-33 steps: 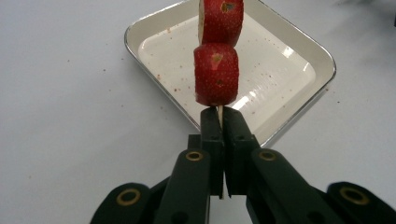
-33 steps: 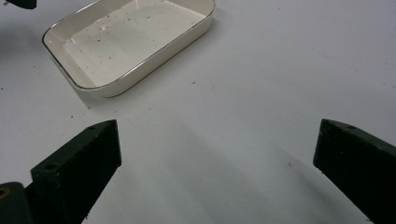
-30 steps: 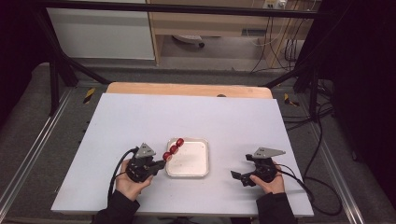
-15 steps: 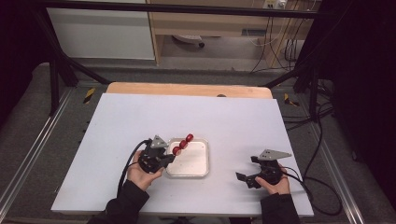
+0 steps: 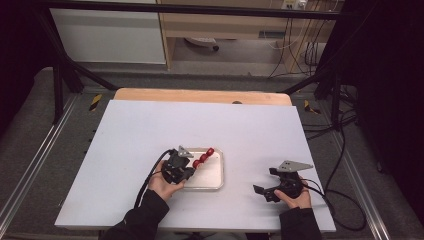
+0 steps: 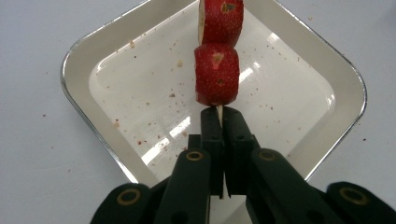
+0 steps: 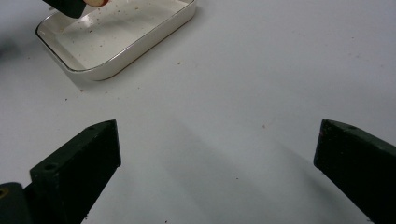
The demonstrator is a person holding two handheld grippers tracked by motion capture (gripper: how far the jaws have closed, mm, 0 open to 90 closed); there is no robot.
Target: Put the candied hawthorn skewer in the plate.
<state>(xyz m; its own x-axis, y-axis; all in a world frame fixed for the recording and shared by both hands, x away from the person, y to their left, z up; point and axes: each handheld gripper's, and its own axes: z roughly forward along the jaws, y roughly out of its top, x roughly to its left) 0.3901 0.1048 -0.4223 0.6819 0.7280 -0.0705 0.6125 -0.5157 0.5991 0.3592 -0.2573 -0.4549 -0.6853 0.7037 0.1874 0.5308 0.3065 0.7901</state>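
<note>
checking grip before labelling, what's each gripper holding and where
Left gripper pinches the thin wooden skewer of red strawberry pieces by its bare end below the fruit; right gripper holds nothing.

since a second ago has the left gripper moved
Yes. The left gripper has carried the skewer rightward, from the tray's left edge to over it.

Surface: we note a pale grey-white table top (image 5: 150,135), wooden strip along its far edge
On it: we see a white square tray (image 5: 212,177), near middle
Debris: we see reddish crumbs scattered beside the tray
</note>
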